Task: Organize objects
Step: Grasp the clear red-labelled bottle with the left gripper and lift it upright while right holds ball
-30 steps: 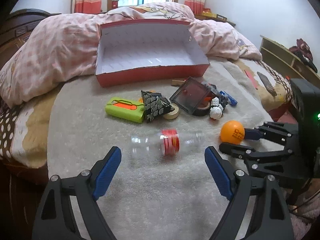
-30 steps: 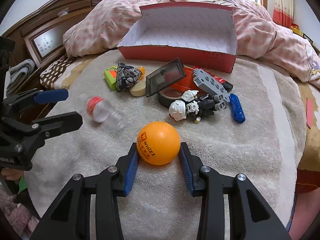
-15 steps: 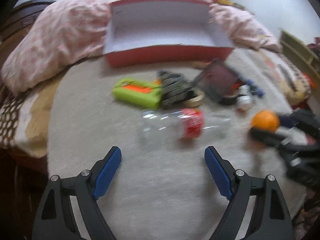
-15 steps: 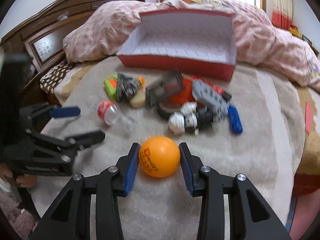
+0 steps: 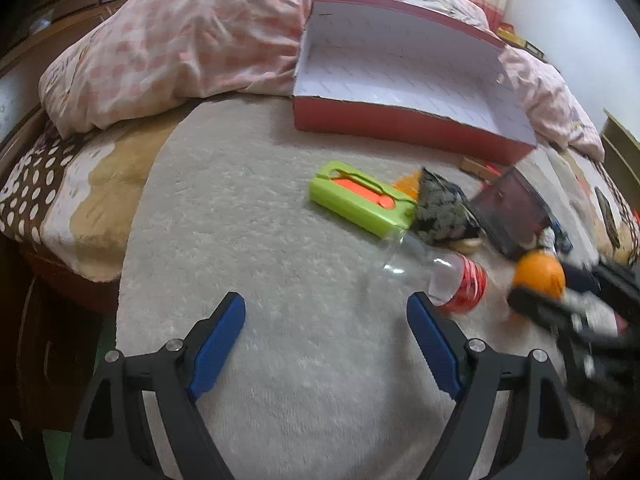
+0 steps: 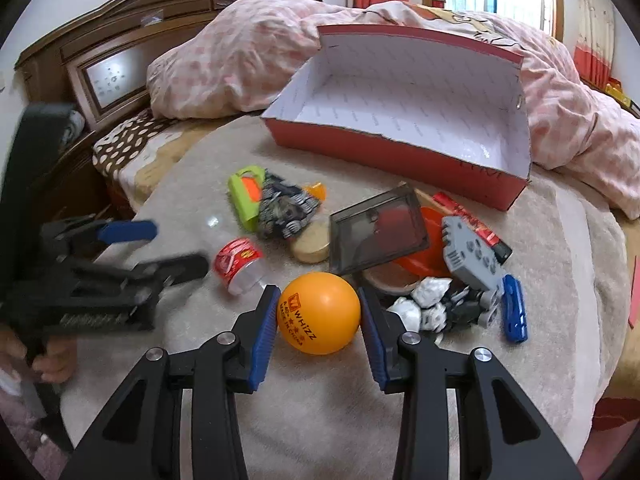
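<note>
Orange ball (image 6: pixel 319 313), printed "WHIZZ", sits pinched in your right gripper (image 6: pixel 319 316) above the blanket (image 6: pixel 304 408); the red box (image 6: pixel 404 160) shows only its white lining. Your left gripper (image 5: pixel 326 340) is spread wide.

Orange ball (image 6: pixel 319 313): smooth, slightly glossy plastic, printed lettering. Bottle (image 5: pixel 434 270): clear glossy plastic, red film label. Box (image 6: pixel 404 120): matt cardboard, red outside, white printed paper lining. Blanket (image 5: pixel 260 264): fuzzy grey-beige pile. Quilt (image 5: pixel 192 44): soft crumpled pink checked cloth. Headboard (image 6: pixel 120 36): dark polished wood. Right tongs (image 6: pixel 319 322): matt black plastic, ribbed blue pads, metal screws.
</note>
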Demonstrator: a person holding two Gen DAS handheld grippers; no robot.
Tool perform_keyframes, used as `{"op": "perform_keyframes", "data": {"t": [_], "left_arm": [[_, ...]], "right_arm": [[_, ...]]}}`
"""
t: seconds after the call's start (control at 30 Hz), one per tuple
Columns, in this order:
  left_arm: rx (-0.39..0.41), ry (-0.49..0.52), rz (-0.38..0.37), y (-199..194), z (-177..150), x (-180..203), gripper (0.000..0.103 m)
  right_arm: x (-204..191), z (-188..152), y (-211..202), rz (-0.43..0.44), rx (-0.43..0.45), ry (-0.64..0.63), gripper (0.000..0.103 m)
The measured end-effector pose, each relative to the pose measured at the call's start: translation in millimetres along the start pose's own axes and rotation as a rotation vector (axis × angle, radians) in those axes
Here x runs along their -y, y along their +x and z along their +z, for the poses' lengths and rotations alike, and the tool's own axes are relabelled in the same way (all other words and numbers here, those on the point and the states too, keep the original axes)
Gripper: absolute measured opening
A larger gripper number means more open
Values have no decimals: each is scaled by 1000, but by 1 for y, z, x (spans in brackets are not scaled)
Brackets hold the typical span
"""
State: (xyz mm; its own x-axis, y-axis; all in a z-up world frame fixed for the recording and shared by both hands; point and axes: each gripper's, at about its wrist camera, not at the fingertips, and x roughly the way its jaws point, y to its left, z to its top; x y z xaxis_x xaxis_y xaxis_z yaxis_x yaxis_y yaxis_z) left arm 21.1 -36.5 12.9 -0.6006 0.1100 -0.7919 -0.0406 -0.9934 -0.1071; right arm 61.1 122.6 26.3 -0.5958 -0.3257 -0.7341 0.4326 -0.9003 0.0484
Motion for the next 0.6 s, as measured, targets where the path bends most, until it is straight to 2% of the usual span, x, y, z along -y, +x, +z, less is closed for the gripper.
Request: {"op": "perform_keyframes", "data": {"t": [0.23,0.37,0.53,0.6], "left_arm": [[10,-39,-13,3,14,-3,82],[18,-46,-49,-10,13,0,82],[4,-41,-160,-18,14,19,82],[-17,-32,-155,-13,14,28,82]], "right_arm": [[-17,-4,-9,124,-8,-18,40],[-14,-5,-16,98,-4,-7,40],[-2,-15,-24,43,-24,13,40],[1,-21,-23,28,-34,24,40]]}}
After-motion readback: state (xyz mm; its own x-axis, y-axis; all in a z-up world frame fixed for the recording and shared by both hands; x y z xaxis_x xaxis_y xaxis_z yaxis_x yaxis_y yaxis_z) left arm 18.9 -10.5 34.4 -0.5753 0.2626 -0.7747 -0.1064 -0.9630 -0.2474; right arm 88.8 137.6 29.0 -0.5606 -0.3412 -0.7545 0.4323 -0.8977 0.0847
